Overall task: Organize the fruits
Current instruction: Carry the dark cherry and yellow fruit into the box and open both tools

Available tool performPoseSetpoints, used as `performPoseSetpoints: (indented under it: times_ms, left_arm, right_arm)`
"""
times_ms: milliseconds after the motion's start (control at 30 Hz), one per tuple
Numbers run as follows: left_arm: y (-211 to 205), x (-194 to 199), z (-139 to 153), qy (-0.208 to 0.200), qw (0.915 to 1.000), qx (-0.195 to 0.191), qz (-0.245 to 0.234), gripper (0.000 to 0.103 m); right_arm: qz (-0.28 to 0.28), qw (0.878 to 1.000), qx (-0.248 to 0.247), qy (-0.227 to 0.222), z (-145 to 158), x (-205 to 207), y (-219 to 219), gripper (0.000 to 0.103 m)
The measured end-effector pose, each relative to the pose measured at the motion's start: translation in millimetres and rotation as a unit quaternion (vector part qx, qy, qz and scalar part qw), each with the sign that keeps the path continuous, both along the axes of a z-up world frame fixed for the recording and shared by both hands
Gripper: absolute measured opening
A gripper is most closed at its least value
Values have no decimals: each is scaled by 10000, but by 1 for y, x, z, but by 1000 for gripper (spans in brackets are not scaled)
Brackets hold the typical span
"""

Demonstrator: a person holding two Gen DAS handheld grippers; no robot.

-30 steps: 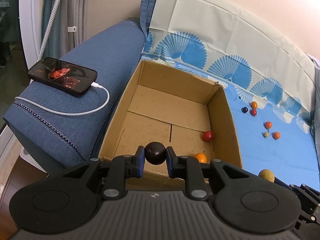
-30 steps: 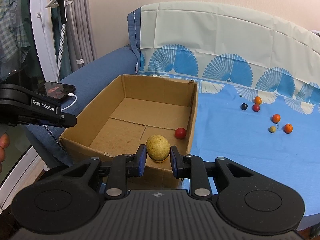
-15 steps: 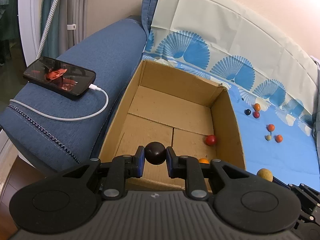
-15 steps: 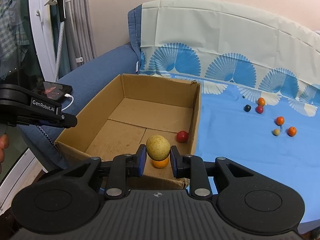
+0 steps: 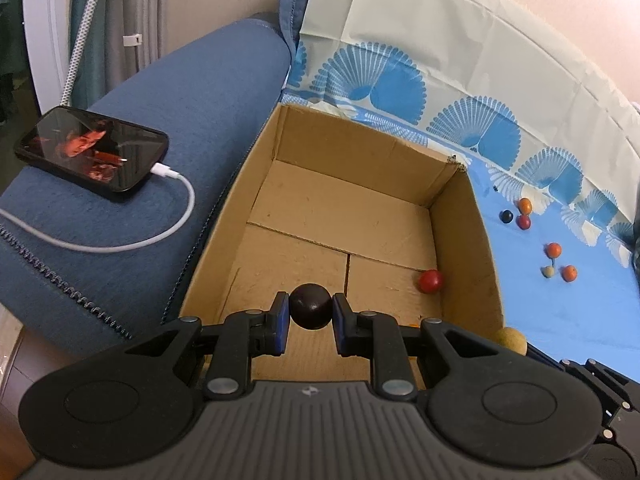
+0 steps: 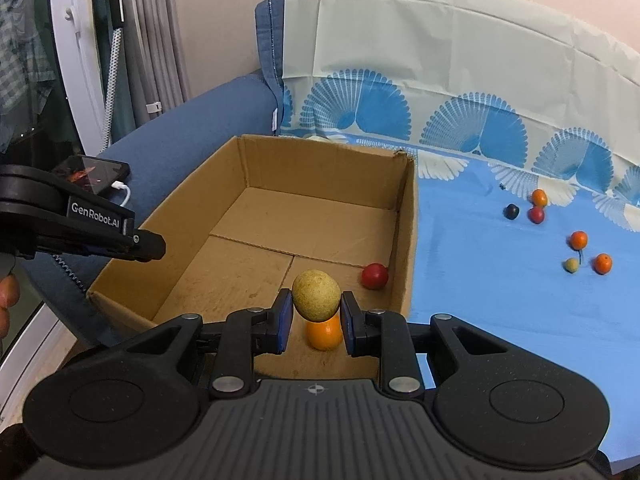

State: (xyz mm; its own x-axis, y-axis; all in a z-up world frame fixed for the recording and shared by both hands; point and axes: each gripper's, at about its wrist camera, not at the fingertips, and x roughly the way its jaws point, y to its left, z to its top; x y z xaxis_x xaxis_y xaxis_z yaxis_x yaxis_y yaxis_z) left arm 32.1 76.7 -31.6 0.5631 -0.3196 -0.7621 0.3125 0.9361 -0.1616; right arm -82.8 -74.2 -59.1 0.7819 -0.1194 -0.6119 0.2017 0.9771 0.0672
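Left gripper (image 5: 306,312): clamped on dark plum (image 5: 310,305), over cardboard box (image 5: 464,240).
Right gripper (image 6: 314,312): clamped on yellow-green fruit (image 6: 316,295), above box's near-right corner.

On the far left a phone (image 5: 91,153) lies lit on the blue sofa arm (image 5: 192,112), white charging cable (image 5: 132,240) plugged in.

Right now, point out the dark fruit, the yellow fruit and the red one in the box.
dark fruit (image 5: 311,306), left wrist view, its front.
yellow fruit (image 6: 316,295), right wrist view, its middle.
red fruit (image 6: 374,276), right wrist view, its middle.
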Motion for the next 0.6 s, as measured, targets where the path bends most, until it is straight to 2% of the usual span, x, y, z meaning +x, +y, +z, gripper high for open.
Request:
performPoseSetpoints:
  times_ms: [600]
  left_arm:
    - [-25, 48, -48, 358, 9987, 373, -15, 25]
  right_arm:
    - [113, 9991, -30, 417, -37, 55, -10, 27]
